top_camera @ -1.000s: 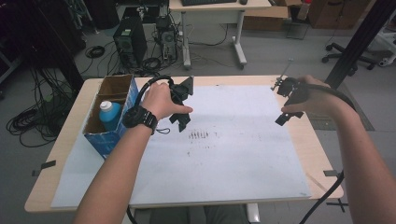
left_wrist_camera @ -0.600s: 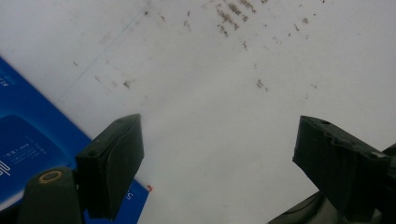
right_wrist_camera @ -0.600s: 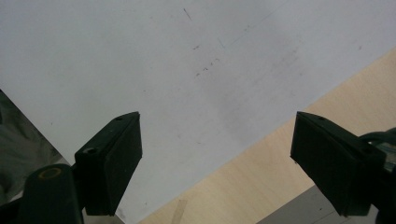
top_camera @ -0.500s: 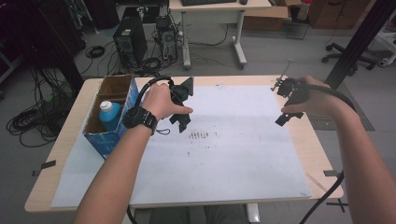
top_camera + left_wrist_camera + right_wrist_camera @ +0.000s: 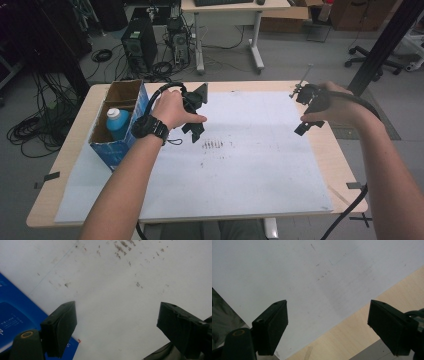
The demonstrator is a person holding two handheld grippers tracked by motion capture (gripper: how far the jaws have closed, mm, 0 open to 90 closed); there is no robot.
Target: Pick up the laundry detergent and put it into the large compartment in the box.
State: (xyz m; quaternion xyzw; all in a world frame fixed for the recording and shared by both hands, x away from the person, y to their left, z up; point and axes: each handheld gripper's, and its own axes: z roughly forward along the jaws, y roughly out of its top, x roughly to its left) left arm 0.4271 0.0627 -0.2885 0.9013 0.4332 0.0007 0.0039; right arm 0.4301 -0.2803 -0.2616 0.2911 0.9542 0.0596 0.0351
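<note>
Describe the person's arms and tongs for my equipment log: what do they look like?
Both tongs, left and right, are black, each with two flat, blocky jaws. A thick black cable trails from the right one. The arms are bare, sleeveless in view; a black wristwatch sits on the left wrist.

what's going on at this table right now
A person holds a gripper in each hand above a white sheet on the table. The left gripper and the right gripper are both open and hold nothing. A blue bottle stands in an open cardboard box at the table's left, untouched.
</note>
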